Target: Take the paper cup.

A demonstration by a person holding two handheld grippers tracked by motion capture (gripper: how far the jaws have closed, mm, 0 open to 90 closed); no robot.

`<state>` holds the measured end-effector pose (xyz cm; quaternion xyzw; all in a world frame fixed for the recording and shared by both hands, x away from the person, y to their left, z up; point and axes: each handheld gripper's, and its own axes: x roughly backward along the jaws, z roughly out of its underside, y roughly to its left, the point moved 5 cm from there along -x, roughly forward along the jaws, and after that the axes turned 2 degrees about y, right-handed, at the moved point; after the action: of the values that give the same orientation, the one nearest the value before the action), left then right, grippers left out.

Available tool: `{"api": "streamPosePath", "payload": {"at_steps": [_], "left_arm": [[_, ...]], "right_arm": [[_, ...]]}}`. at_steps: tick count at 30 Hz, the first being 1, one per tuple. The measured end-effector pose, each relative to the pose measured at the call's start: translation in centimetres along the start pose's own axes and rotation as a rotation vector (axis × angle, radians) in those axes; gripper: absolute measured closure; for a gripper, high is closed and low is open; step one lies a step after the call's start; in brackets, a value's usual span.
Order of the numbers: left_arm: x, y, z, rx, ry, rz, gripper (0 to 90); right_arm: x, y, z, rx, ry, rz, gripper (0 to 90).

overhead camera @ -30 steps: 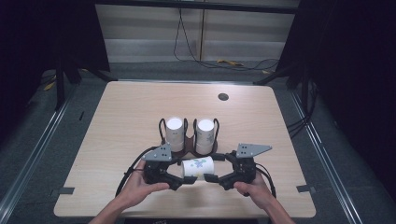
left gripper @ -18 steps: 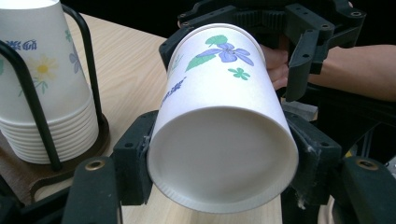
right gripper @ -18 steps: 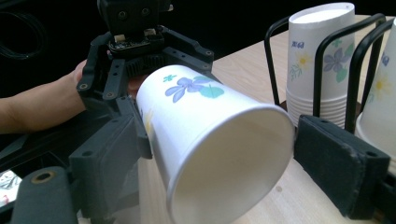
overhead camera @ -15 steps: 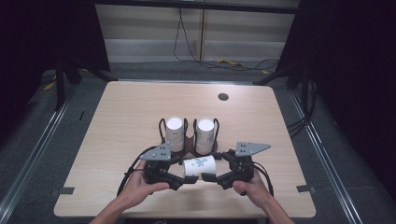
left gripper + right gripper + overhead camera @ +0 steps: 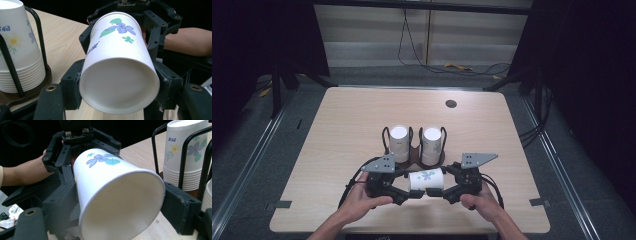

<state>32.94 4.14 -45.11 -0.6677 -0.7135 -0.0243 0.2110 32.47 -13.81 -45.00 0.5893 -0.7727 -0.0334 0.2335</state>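
Note:
A white paper cup (image 5: 426, 180) with a blue flower print lies on its side in the air between both grippers, above the table's near edge. My left gripper (image 5: 411, 189) is shut on its narrow bottom end (image 5: 119, 85), one pad on each side. My right gripper (image 5: 443, 188) has just been closing with the cup's wide mouth end (image 5: 122, 206) between its jaws, and both pads now touch the rim. The person's hands hold both grippers from below.
Just behind the held cup, two stacks of upside-down paper cups (image 5: 399, 141) (image 5: 432, 142) stand in a black wire holder (image 5: 414, 156) on a round wooden base. A small dark disc (image 5: 451, 103) sits at the far right of the wooden table (image 5: 347, 115).
The right gripper's jaws have drawn in around the cup's wide end. Both hands and the cup stay where they were.

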Motion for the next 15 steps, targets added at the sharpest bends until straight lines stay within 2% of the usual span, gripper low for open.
{"api": "streamPosePath", "payload": {"at_steps": [4, 8, 15], "left_arm": [[-0.03, 0.14, 0.24, 0.005, 0.011, 0.012, 35.3], [-0.24, 0.48, 0.64, 0.029, 0.026, 0.027, 34.9], [-0.38, 0.62, 0.93, 0.029, 0.05, 0.016, 32.2]], "right_arm": [[0.11, -0.06, 0.15, -0.006, 0.006, -0.009, 21.4], [0.13, -0.25, 0.4, -0.01, 0.012, -0.007, 24.0], [0.11, -0.39, 0.53, -0.031, 0.024, -0.019, 27.4]]}}
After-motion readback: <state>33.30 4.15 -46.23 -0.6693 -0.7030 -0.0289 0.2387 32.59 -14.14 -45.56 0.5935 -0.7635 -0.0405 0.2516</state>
